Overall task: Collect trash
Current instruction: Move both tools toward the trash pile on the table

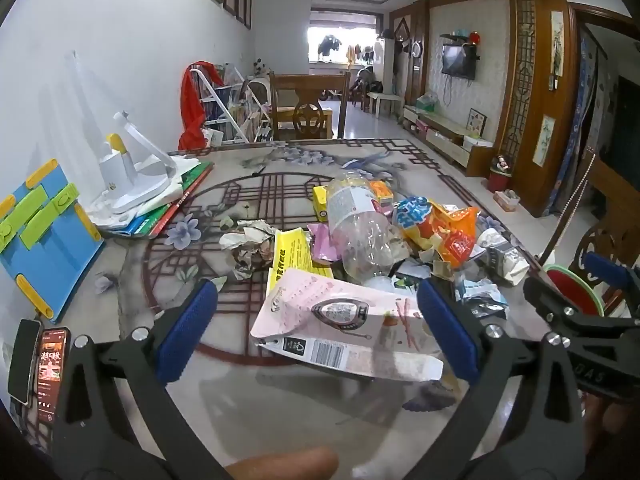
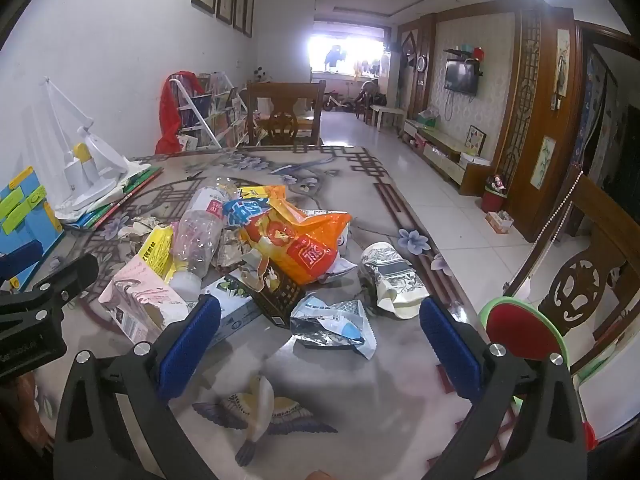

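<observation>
A heap of trash lies on the patterned table (image 1: 224,408). It holds a clear plastic bottle (image 1: 360,228) (image 2: 200,232), an orange snack bag (image 1: 452,236) (image 2: 296,244), crumpled paper (image 1: 248,248), a yellow wrapper (image 1: 292,256) and a crushed paper cup (image 2: 388,276). My left gripper (image 1: 320,320) is open just above the table. A flattened pink carton (image 1: 340,320) (image 2: 140,304) lies between its blue pads, untouched. My right gripper (image 2: 320,332) is open too, and frames a crumpled silver-blue wrapper (image 2: 332,324). Each gripper shows at the edge of the other's view.
At the left stand a blue book stand (image 1: 44,236), a white desk lamp (image 1: 132,176) on books, and a phone (image 1: 50,368). A red and green round object (image 2: 524,332) and a carved wooden chair (image 2: 580,288) sit past the table's right edge. Another chair (image 1: 308,108) stands at the far end.
</observation>
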Demonstrator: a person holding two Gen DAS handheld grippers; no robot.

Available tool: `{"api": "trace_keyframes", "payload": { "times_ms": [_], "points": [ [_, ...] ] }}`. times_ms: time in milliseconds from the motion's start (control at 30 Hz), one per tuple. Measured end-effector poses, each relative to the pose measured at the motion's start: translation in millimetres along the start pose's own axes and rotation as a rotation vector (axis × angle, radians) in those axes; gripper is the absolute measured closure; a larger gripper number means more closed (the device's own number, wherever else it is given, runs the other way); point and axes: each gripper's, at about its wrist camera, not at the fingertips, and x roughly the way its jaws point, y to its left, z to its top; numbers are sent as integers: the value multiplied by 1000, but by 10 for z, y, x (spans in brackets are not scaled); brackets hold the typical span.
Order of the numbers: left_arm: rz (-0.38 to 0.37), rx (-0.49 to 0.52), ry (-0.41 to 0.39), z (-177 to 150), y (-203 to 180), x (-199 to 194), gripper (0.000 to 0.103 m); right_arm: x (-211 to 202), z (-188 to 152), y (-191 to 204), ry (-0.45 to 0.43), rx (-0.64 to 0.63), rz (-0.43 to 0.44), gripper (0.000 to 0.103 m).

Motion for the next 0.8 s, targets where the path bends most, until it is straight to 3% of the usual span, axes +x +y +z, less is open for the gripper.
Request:
{"api": "trace_keyframes", "payload": {
  "times_ms": [800],
  "points": [
    [-39,-9,29,-91,-21,91,5,10,-5,-19,0,3,1,7]
  ]
}}
